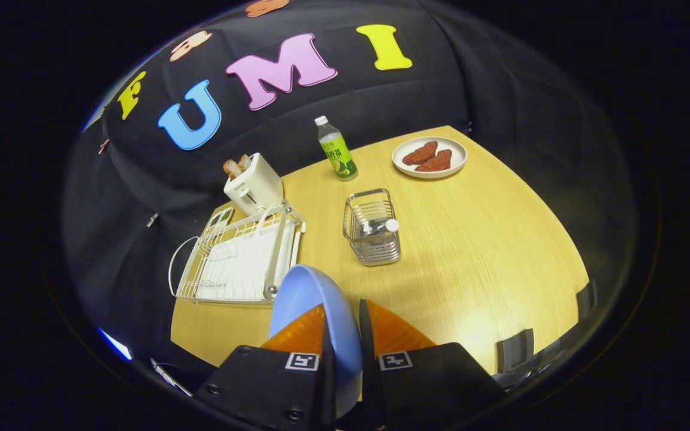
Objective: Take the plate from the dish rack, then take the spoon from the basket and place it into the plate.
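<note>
Gripping a pale blue plate (312, 299) edge-on, the tool (343, 326) has its two fingers closed against either face of it, so the plate stands upright between them and rises just ahead of the fingertips. Its rim overlaps the near corner of the white wire dish rack (237, 257), which sits on the wooden counter (489, 251) with no dishes in it. Behind the rack stands a white toaster (254, 184) with toast poking out of the slots. Beyond the fingers, near the middle of the counter, is a small wire basket (372, 230); a spoon (388, 226) with a white end leans inside it, its tip resting over the basket's rim. Farther back a green-labelled bottle (336, 149) with a white cap stands upright, and to the right of it, well apart from the basket, lies a white plate of reddish-brown food (429, 157).
</note>
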Motion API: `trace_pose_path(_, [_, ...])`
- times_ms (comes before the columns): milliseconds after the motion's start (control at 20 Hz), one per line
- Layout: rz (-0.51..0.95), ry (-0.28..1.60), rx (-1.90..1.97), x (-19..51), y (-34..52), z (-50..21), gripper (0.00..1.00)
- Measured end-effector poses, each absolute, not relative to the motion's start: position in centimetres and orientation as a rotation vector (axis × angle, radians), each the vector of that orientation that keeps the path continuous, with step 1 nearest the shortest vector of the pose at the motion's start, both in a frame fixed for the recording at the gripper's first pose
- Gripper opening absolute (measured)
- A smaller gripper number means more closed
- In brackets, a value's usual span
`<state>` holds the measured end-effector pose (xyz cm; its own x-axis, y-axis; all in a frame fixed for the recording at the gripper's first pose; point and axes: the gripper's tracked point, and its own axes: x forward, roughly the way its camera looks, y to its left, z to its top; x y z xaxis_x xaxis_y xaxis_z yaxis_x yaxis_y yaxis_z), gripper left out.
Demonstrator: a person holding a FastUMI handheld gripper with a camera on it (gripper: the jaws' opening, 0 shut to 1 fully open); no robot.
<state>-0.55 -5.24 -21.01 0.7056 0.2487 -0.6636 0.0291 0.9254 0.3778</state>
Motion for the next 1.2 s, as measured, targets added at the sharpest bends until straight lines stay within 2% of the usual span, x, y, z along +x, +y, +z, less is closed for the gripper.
trace_pose_path(400, [0.209,0.866,0.415,3.3,-6.6,-27.8,0.22])
trace_pose_path(650, [0.270,0.867,0.404,3.8,-6.6,-29.3,0.23])
trace_pose_path(750, [0.292,0.866,0.364,3.7,-7.1,-29.8,0.33])
trace_pose_path(850, [0.330,0.840,0.328,3.4,-7.2,-29.5,0.34])
trace_pose_path(900, [0.351,0.811,0.297,3.2,-7.3,-29.1,0.43])
trace_pose_path(1050, [0.390,0.691,0.185,3.7,-7.7,-27.4,0.96])
trace_pose_path(1100, [0.395,0.644,0.158,3.9,-8.0,-26.4,0.99])
trace_pose_path(1200, [0.394,0.540,0.124,4.8,-8.4,-24.3,0.98])
